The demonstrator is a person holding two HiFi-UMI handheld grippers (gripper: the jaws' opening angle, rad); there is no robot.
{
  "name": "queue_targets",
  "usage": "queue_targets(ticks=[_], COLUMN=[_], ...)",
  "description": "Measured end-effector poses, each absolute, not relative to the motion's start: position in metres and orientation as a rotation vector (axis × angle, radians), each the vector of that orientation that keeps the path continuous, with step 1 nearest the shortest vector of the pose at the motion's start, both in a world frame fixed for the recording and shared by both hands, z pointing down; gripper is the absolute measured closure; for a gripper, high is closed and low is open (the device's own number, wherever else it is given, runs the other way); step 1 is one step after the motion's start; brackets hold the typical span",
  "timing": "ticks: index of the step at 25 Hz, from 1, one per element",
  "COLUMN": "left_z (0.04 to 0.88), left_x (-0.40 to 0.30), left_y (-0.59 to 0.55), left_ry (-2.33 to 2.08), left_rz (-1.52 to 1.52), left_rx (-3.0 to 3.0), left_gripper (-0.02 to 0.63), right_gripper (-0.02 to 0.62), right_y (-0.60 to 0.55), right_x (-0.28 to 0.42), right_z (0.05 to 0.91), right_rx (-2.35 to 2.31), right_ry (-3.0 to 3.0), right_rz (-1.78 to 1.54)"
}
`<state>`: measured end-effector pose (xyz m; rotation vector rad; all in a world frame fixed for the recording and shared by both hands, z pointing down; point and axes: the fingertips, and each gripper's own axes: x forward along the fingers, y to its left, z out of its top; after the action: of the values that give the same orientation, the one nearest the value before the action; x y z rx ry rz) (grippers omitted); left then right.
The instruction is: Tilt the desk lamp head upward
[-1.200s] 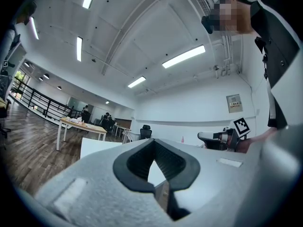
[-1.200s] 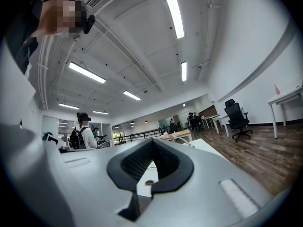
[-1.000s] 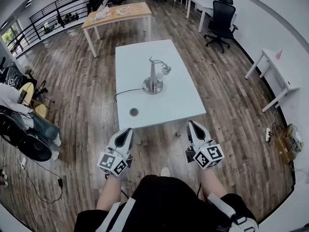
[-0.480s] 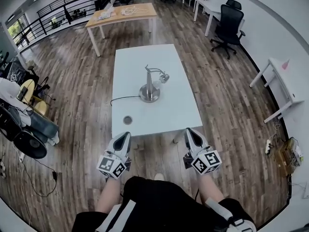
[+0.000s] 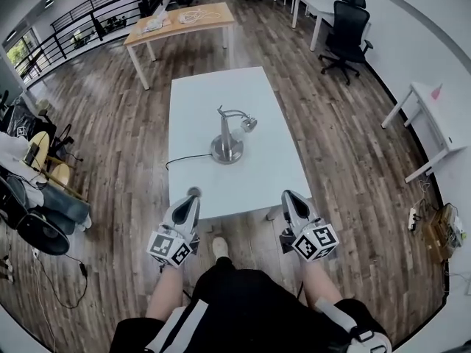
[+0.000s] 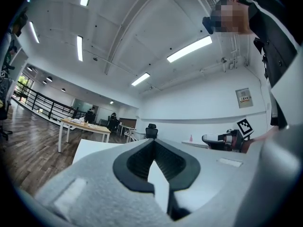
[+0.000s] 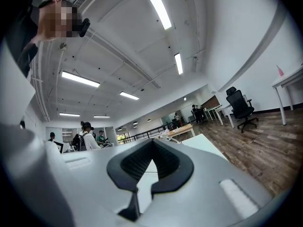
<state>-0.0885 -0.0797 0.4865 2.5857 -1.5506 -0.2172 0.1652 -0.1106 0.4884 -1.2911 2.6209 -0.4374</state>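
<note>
Two hand-held tools show low in my head view, and I read across from the left. Far left on the wood floor (image 5: pixel 118 123) there is a clutter of dark seats (image 5: pixel 37 223), too small for me to sort.

The left claw (image 5: pixel 191 199) is pressed together, with nothing between its jaws; its own view shows the dark pads meeting at the tip. Its marker cube (image 5: pixel 171 247) faces up at me. The tip lies over the near edge of the white surface (image 5: pixel 213 87), just beside a small round hole (image 5: pixel 193 191) in the top.

About mid-surface stands the desk lamp (image 5: pixel 227 147), well apart from both claws. It is bare silver metal, with a round base and an upright stem. A thin arm curves over from the stem's top toward the right. The small head (image 5: pixel 249 124) hangs at the arm's end, lower than the top of the stem, and seems to face down. A dark cable (image 5: pixel 188 158) runs from the base to the left edge of the surface. Beyond the far end stands a wooden table (image 5: pixel 184 17) with a few items I cannot make out.

Below, between the claws, one pale shoe (image 5: pixel 219 247) shows on the floor.

The right claw (image 5: pixel 288 195) is likewise pressed together and holds nothing, its tip at the near right part of the surface's edge. Further right are a black office chair (image 5: pixel 352 24) and a white desk (image 5: pixel 434 116) by the wall.
</note>
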Motion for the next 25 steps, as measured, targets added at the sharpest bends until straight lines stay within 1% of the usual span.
queue_targets(ticks=[7,17,25], left_z=[0.472,0.478,0.487], left_x=[-0.09,-0.114,-0.133], left_y=[-0.144,-0.208,-0.234], left_ry=[-1.467,-1.385,-1.283], left_rz=[-0.248,-0.221,-0.175], left_rx=[2.667,2.704,2.739], left_gripper=[0.606,0.605,0.606], right_gripper=[0.595,0.595,0.595], right_y=[-0.161,-0.224,-0.254], right_x=[0.16,0.12,0.078], right_z=[0.471,0.464,0.466], right_rx=[-1.344,-1.361,-1.374], right_ry=[2.584,2.594,2.587], right_rz=[-0.385,-0.366,-0.378])
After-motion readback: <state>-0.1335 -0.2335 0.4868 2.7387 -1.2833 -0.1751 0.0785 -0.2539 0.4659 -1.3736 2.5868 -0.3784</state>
